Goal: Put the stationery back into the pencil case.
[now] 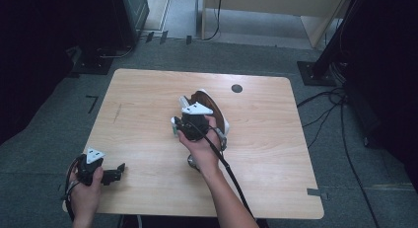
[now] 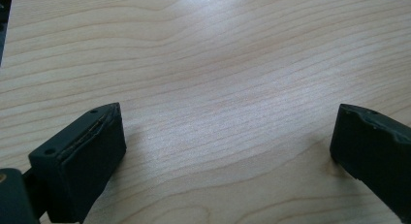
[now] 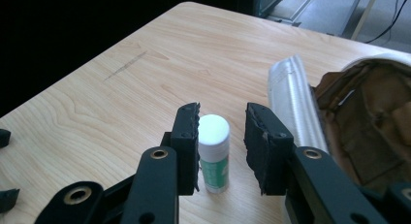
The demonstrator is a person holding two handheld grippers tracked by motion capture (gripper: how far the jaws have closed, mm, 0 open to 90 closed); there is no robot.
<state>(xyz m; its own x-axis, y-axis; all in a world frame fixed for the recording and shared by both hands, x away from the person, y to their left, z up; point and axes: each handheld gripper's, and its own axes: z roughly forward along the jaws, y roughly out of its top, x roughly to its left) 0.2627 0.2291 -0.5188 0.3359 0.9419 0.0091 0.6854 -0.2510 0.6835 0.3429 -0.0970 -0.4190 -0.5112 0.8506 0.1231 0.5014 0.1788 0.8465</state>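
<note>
- High view: the right gripper (image 1: 183,120) is hanging over the middle of the table (image 1: 266,154), at the left side of an open brown pouch (image 1: 213,109). A small white and green tube (image 1: 174,127) is standing just under it, at the pouch's left. The left gripper (image 1: 116,171) is resting far away, near the table's front left corner, so the right hand is clearly the nearer one.
- Left gripper view: the left gripper's jaws are standing wide apart over bare wood, and nothing is lying between them.
- Right gripper view: the glue stick (image 3: 213,152) is standing upright between the two jaws of the right gripper (image 3: 220,146), its long axis vertical. The left pad is lying against it or almost so; the right pad is leaving a clear gap, so the jaws are not pressing it. The pouch (image 3: 368,122) is lying to the right, just beside. I judge the coming move is depending on this upright axis between the pads.
</note>
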